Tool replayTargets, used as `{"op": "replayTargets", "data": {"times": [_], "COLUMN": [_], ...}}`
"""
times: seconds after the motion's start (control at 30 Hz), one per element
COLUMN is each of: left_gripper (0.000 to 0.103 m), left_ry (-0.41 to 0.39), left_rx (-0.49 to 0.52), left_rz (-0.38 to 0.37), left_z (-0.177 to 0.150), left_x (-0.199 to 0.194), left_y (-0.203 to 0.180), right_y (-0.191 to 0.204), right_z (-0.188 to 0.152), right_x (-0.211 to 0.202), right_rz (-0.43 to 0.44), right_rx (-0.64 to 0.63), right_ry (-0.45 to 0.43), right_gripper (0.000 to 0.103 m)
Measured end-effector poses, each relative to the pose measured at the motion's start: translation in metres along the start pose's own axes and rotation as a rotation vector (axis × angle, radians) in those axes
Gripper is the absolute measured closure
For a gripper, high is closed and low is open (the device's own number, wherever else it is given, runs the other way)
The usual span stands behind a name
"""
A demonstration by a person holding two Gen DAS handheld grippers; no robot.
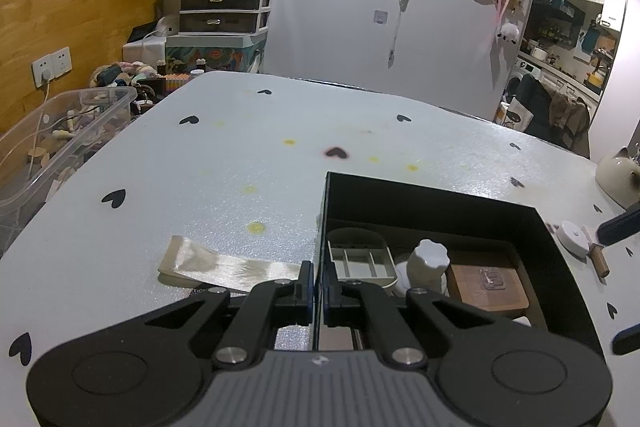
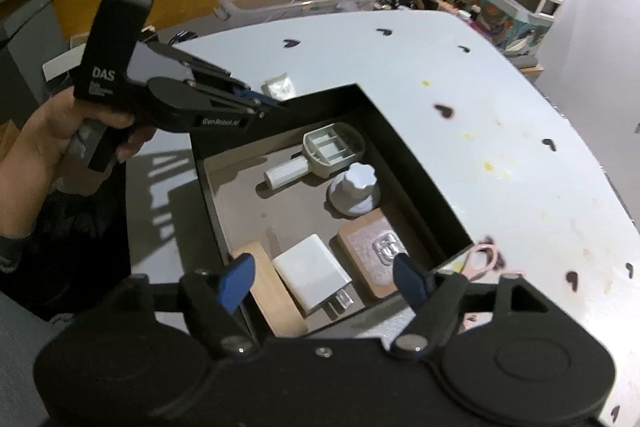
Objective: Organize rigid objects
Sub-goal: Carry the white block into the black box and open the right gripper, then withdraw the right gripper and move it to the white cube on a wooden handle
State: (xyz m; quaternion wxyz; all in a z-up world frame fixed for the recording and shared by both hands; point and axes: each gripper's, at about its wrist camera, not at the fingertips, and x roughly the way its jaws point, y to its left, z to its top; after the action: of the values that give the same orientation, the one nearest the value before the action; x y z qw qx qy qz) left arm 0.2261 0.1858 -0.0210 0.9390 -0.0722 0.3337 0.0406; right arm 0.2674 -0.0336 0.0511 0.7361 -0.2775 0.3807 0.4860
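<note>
pinching the black box (image 1: pixel 436 203) wall with the left claw (image 1: pixel 319 281), likely steadying it. hovering the right claw (image 2: pixel 324 277) wide open and empty above the white charger (image 2: pixel 310 273), seemingly just dropped in.

I see the box (image 2: pixel 404 151) sitting on the desk (image 2: pixel 480 99). Inside it, the slotted holder (image 2: pixel 334 147) lies at the far end, the knobbed cap (image 2: pixel 356 189) just near of it, then the charger plug (image 2: pixel 314 273) between a wooden block (image 2: pixel 272 291) on its left and a hooked board (image 2: pixel 376 251) on its right. My left tool (image 1: pixel 318 281) straddles the box's left wall. A ribbon (image 1: pixel 224 263) lies left of the box, scissors (image 2: pixel 482 259) at its right near corner.
</note>
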Motion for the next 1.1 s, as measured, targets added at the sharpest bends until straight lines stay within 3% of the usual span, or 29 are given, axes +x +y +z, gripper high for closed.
{"op": "replayTargets", "data": {"times": [0.47,0.83,1.1], "left_gripper": [0.100,0.100,0.100], "left_ry": [0.011,0.013,0.003], "left_rx": [-0.009,-0.010,-0.022], "left_rz": [0.018,0.026,0.022], "left_z": [0.003,0.003,0.002], "left_x": [0.002,0.002,0.001], "left_y": [-0.003,-0.003,-0.002], "right_y": [0.009,0.010,-0.003], "right_z": [-0.019,-0.047,-0.094], "right_x": [-0.053,-0.093,-0.120], "right_rz": [-0.060,-0.130,-0.283], "right_rx": [0.025,0.104,0.263], "right_ry": [-0.145,-0.288,-0.452], "right_gripper": [0.001,0.000,0.000]}}
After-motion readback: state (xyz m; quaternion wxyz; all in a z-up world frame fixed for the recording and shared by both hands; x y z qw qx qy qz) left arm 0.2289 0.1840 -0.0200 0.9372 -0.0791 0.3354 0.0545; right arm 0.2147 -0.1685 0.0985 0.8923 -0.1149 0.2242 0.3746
